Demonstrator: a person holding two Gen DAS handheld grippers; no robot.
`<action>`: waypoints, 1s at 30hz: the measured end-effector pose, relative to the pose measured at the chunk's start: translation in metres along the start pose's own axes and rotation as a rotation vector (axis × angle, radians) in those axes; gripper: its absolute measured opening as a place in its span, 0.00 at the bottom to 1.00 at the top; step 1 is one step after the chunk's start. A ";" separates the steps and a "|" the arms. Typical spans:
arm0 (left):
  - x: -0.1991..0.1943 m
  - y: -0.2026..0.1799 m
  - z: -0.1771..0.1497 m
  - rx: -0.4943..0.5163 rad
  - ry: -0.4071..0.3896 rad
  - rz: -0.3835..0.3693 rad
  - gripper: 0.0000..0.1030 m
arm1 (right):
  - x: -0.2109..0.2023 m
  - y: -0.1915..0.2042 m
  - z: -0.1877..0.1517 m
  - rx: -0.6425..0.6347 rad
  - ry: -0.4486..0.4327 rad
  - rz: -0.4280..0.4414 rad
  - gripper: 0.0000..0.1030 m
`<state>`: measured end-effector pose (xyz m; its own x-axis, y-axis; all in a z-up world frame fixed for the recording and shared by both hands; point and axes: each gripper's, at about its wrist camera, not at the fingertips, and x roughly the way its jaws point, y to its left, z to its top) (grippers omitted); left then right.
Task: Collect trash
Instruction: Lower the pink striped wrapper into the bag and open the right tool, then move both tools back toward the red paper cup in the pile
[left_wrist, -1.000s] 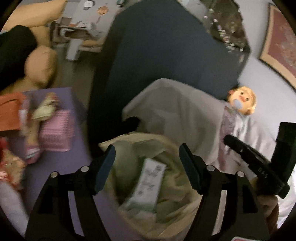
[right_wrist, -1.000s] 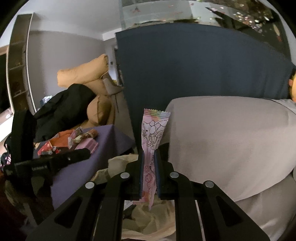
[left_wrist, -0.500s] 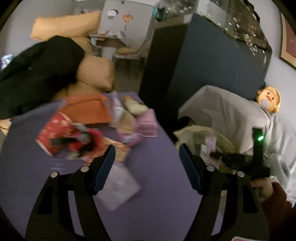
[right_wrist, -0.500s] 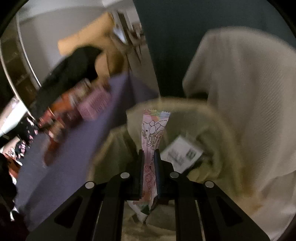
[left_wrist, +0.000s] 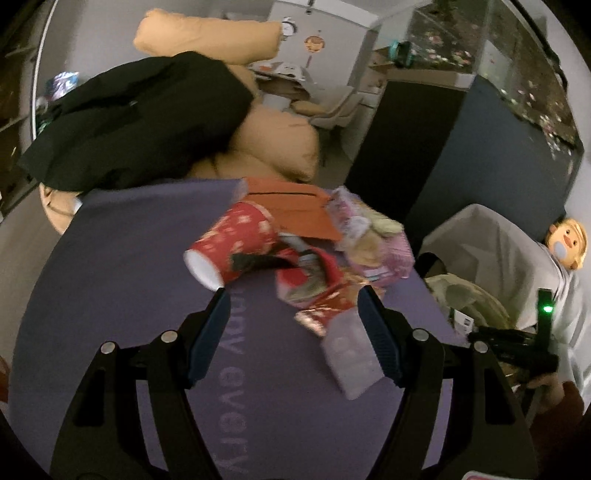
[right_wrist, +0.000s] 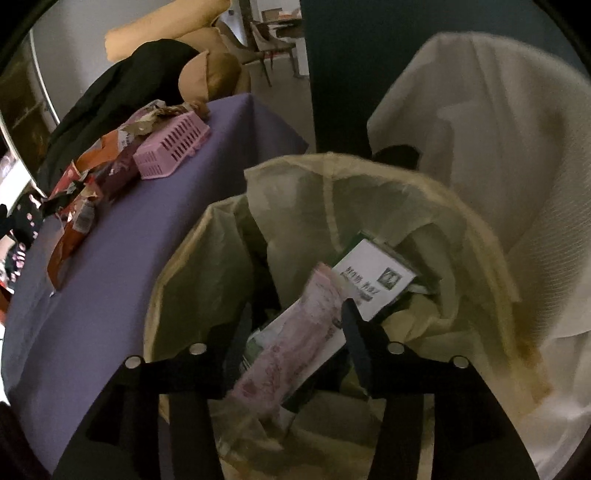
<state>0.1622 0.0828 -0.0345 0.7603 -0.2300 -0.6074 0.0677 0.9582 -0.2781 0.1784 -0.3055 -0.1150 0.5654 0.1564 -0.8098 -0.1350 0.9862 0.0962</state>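
Note:
My left gripper (left_wrist: 293, 332) is open and empty above the purple table (left_wrist: 129, 295). Ahead of it lies a trash pile: a red paper cup (left_wrist: 229, 251) on its side, red wrappers (left_wrist: 317, 291), an orange box (left_wrist: 291, 210) and a pale purple packet (left_wrist: 351, 358) by the right finger. My right gripper (right_wrist: 295, 325) is open over the trash bin lined with a pale bag (right_wrist: 332, 206). The pink wrapper (right_wrist: 291, 343) is blurred, dropping between the jaws into the bin, beside a white carton (right_wrist: 373, 277).
A pink basket (right_wrist: 171, 144) and torn wrappers (right_wrist: 81, 195) sit on the table left of the bin. A white-draped seat (right_wrist: 498, 147) stands to the right, a dark blue panel (right_wrist: 351, 55) behind. A black coat on tan cushions (left_wrist: 147, 118) lies beyond the table.
My right gripper opened and let go of the pink wrapper, which is falling into the bin. My left gripper swung from the bin to over the table's trash pile.

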 end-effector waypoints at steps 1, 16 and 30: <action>-0.001 0.005 -0.001 -0.008 0.001 0.007 0.65 | -0.007 0.002 0.002 -0.005 -0.018 -0.006 0.47; -0.017 0.051 -0.013 -0.043 -0.005 0.001 0.65 | -0.054 0.125 0.035 -0.225 -0.143 0.192 0.56; -0.028 0.074 -0.010 -0.068 -0.023 -0.026 0.65 | -0.009 0.206 0.053 -0.329 -0.096 0.205 0.56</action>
<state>0.1388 0.1581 -0.0455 0.7739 -0.2494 -0.5821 0.0436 0.9380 -0.3439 0.1883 -0.1008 -0.0571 0.5713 0.3678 -0.7337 -0.4977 0.8661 0.0466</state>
